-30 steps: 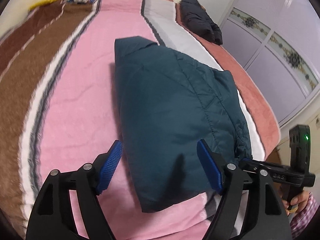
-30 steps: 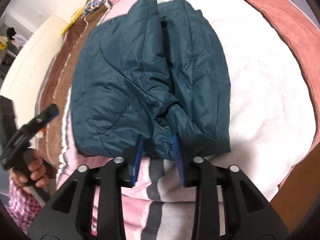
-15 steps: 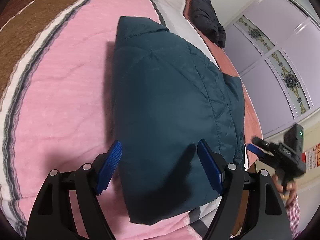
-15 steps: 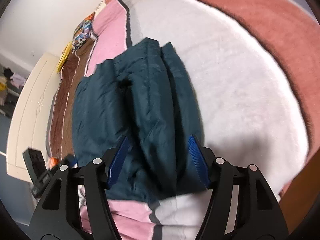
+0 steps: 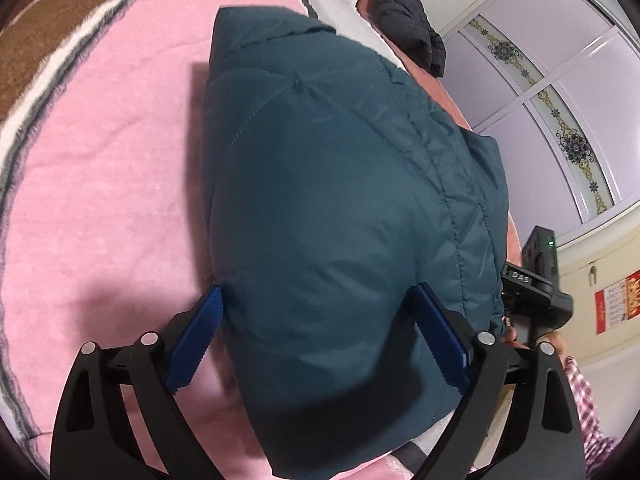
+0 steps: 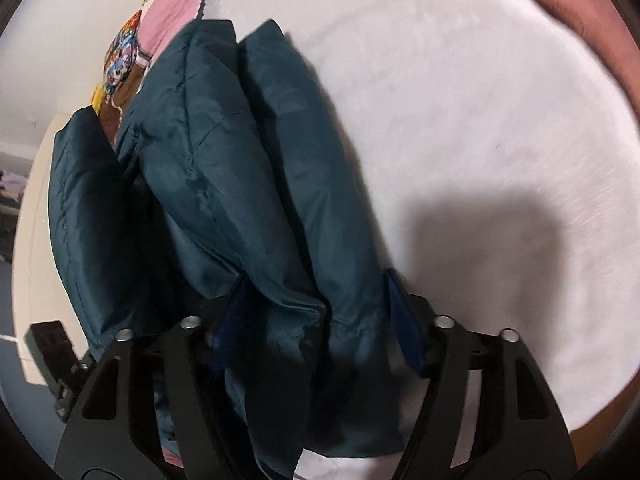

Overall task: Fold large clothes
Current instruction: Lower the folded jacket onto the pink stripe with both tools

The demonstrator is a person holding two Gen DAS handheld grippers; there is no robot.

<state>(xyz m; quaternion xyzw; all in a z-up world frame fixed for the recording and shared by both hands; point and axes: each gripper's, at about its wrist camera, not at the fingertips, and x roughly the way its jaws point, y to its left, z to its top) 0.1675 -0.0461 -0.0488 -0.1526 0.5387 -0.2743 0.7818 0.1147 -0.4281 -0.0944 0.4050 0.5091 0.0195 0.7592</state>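
Note:
A dark teal quilted jacket (image 5: 340, 208) lies folded into a thick bundle on the striped bed blanket (image 5: 100, 168). My left gripper (image 5: 320, 336) is open, its blue pads straddling the near left end of the bundle. In the right wrist view the jacket's (image 6: 240, 184) stacked folds show from the side. My right gripper (image 6: 316, 320) is open wide with the near end of the folds between its jaws. The right gripper's body also shows in the left wrist view (image 5: 536, 292).
A black garment (image 5: 408, 12) lies at the far end of the bed. Lilac wardrobe doors (image 5: 560, 92) stand on the right. The white blanket band (image 6: 480, 128) spreads right of the jacket. Colourful pillows (image 6: 120, 56) lie at the far left.
Both grippers moved in and down onto the bundle's near end. The right gripper, nearly closed on a fold a second ago, opened wide and now straddles the folds.

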